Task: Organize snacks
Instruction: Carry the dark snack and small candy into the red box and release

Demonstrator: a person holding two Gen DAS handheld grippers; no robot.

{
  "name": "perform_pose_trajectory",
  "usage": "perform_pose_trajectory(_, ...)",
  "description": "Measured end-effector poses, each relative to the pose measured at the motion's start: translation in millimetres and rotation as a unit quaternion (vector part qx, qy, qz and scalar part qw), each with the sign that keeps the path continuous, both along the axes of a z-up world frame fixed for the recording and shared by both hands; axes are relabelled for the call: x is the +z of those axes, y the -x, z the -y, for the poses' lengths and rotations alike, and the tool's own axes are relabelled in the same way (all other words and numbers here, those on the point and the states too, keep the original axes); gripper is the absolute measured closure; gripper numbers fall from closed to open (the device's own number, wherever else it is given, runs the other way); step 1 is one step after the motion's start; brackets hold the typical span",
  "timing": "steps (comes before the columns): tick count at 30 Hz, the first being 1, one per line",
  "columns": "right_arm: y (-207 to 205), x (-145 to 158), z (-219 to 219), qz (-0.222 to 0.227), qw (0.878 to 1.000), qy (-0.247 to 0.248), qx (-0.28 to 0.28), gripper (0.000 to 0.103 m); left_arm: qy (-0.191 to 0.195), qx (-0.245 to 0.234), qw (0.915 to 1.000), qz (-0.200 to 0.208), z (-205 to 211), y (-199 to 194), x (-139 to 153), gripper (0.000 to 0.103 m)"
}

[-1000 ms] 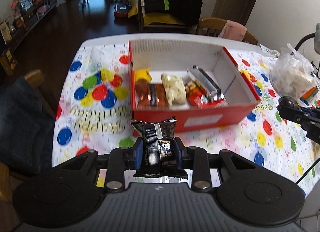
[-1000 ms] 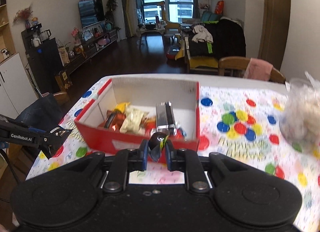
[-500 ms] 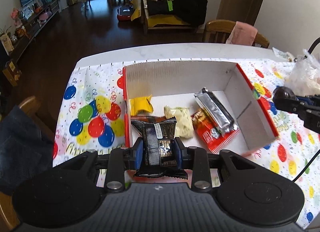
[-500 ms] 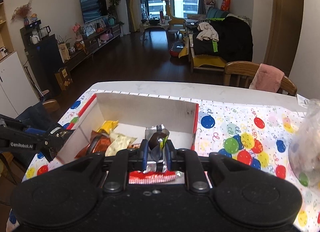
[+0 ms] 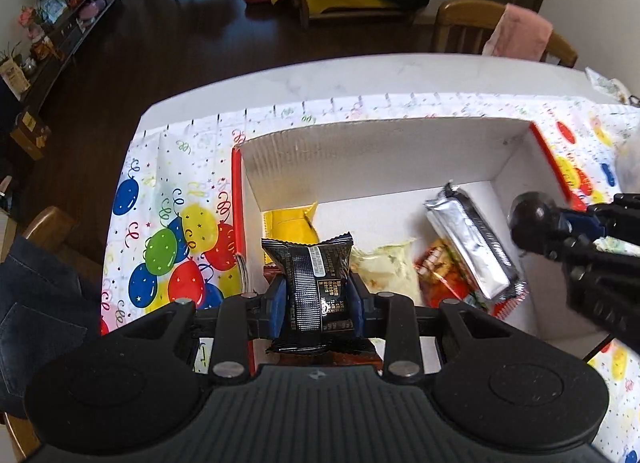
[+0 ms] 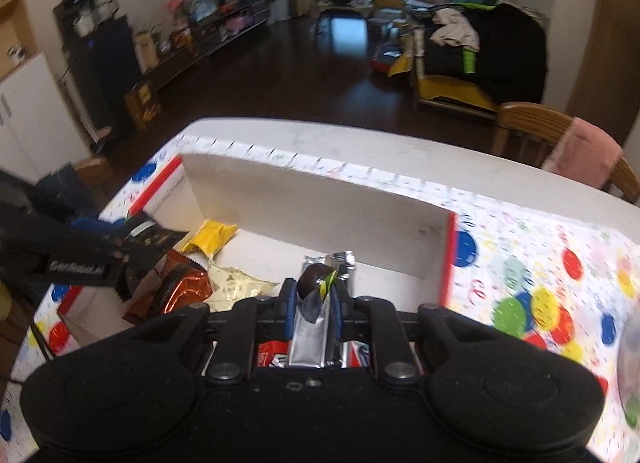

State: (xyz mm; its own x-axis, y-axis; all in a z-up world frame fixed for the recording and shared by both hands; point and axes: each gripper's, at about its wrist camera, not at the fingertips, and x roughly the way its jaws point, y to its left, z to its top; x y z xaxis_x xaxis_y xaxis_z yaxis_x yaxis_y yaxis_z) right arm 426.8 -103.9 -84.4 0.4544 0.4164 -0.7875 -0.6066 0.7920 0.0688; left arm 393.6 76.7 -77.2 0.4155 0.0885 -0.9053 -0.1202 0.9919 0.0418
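the red cardboard box with white inner walls [image 5: 384,151] sits on the counter [image 5: 360,79], which is covered by a balloon-print cloth [image 5: 172,247]. the left gripper [image 5: 317,299] hangs over the box's left end, its blue-padded fingers [image 5: 276,303] clamped on the sides of a black foil snack packet [image 5: 310,275] standing upright between them. inside the box lie a yellow packet [image 5: 290,223], a pale cream packet [image 5: 388,267], a red wrapper [image 5: 444,271] and a long silver foil bar [image 5: 468,243]. the right gripper [image 6: 313,301] is over the box's right part, fingers [image 6: 289,303] pinched on a small dark round sweet in clear wrapping [image 6: 314,283].
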Motion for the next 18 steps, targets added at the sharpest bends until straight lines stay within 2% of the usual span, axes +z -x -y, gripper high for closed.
perform_pose_trajectory(6,-12.3,-19.2,-22.2,-0.023,0.999,0.02,0.036,0.088,0.003,-0.004,0.9991,-0.042,-0.2,-21.5,-17.6,0.072)
perform_pose_trajectory(12,-18.4,-30.5,-35.0,-0.023,0.998,0.039,0.049,0.087,-0.01,-0.01,0.998,-0.062,3.2,-31.4,-30.0,0.072)
perform_pose_trajectory(18,-20.5,-30.8,-29.2,-0.031,0.998,0.032,0.043,0.082,-0.013,-0.009,0.9974,-0.071,-0.1,-36.0,-37.3,0.072)
